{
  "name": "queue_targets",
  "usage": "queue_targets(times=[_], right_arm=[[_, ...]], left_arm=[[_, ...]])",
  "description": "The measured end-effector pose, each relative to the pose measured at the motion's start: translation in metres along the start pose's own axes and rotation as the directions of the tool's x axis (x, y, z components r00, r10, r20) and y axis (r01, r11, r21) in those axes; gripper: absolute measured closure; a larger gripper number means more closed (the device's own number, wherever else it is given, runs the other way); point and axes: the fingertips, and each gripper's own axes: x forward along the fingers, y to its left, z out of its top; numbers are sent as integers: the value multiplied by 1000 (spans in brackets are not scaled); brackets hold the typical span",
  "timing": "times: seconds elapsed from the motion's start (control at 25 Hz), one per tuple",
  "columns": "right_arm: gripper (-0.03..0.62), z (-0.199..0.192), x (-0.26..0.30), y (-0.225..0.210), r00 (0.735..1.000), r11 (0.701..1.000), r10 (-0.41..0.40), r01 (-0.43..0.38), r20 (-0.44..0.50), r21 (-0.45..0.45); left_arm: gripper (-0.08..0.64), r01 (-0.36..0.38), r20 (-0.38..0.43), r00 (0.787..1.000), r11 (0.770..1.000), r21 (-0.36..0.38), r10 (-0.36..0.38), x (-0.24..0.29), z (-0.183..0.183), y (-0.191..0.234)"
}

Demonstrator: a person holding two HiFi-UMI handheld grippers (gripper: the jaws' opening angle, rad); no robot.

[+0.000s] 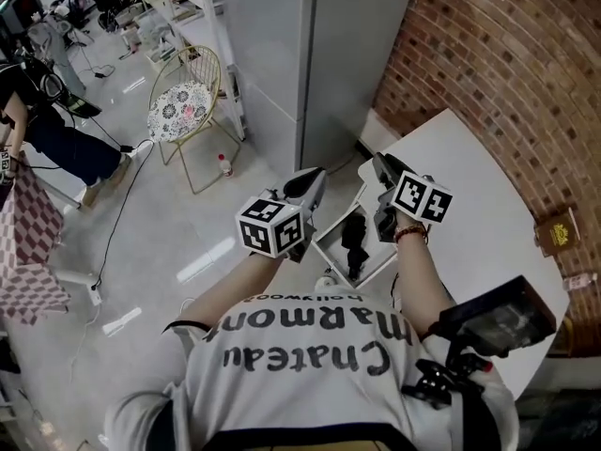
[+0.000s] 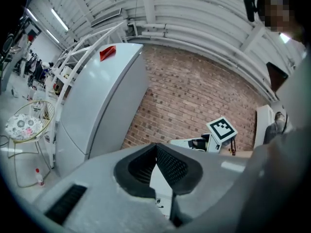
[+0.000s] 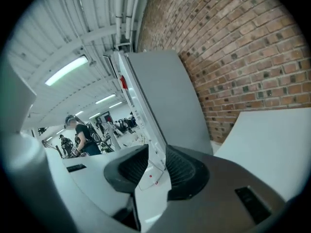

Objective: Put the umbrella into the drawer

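A black folded umbrella (image 1: 354, 238) lies inside an open white drawer (image 1: 329, 250) low down, under the edge of the white table. Both grippers are held up above it at chest height, apart from the umbrella. My left gripper (image 1: 314, 182) (image 2: 156, 147) points level toward the grey cabinet; its jaw tips meet and nothing is in them. To the right of the drawer is my right gripper (image 1: 379, 164) (image 3: 157, 153), tilted slightly down, with a narrow gap between its ribbed pads and nothing in that gap. Its marker cube (image 2: 222, 130) shows in the left gripper view.
A tall grey cabinet (image 1: 310, 45) stands just beyond the drawer, against a brick wall (image 1: 526, 64). The white table (image 1: 488, 205) fills the right side. A gold wire chair (image 1: 183, 101) and a small bottle (image 1: 225, 165) are on the floor at left, near a person (image 1: 47, 125).
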Motion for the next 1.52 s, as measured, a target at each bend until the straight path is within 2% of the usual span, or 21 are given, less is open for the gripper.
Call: queue_targets(times=[0.2, 0.32, 0.48, 0.76, 1.04, 1.52], right_arm=[[543, 54, -60, 47, 978, 986, 78, -48, 194, -159], [566, 65, -89, 56, 966, 977, 97, -47, 238, -210], [568, 73, -109, 53, 964, 971, 111, -54, 240, -234], [575, 70, -137, 28, 974, 960, 101, -41, 203, -278], [577, 66, -174, 3, 981, 932, 104, -39, 163, -360], [577, 42, -221, -43, 986, 935, 111, -63, 121, -348]], left_arm=[[545, 33, 67, 997, 999, 40, -35, -20, 31, -36], [545, 29, 93, 995, 998, 54, -34, -32, 42, -52], [545, 16, 103, 994, 997, 78, -24, -37, 47, -63], [545, -42, 134, 990, 996, 77, 31, -32, 49, -81], [545, -83, 168, 984, 991, 107, 65, -20, 45, -121], [545, -123, 168, 979, 990, 61, 111, -13, 7, -170]])
